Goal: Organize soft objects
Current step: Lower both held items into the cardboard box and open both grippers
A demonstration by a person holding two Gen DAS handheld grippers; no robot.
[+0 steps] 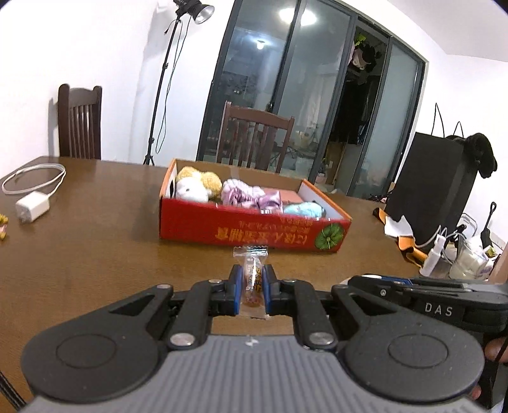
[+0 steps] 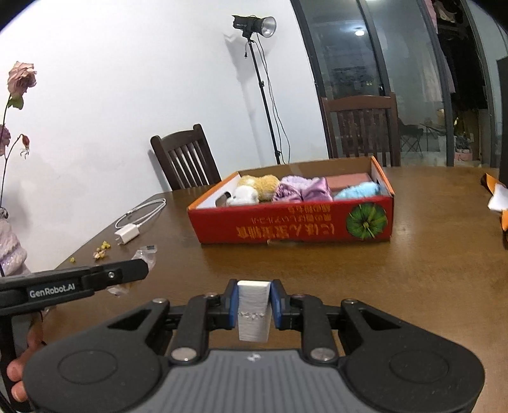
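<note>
My left tongs (image 1: 252, 287) are clenched on one clear-wrapped snack packet (image 1: 252, 279), held above the brown counter (image 1: 95, 238) just short of the red cardboard box (image 1: 247, 230). My right tongs (image 2: 254, 303) are clenched on one white folded pack of tissue (image 2: 253, 309), also above the counter and facing the same box (image 2: 292, 227) from a little further off. In the right view the left tongs (image 2: 139, 270) show as a dark bar at the left edge, near a crumpled clear wrapper (image 2: 146, 255) that lies on the counter.

The box holds four soft things I can count: one tan and white plush toy (image 1: 197, 186), one purple ruffled cloth (image 1: 250, 195), one pink flat block (image 1: 285, 195) and one pale blue fluffy piece (image 1: 301, 209). They sit side by side, filling most of the box from its left end to its right.

Away from the box, one white charger (image 1: 31, 208) with its coiled cable (image 1: 35, 178) lies on the counter to the left. Two dark wooden chairs stand behind the counter, one (image 1: 79, 122) by the wall and one (image 1: 254, 139) behind the box, and one studio lamp (image 1: 193, 9) on a stand rises between them
</note>
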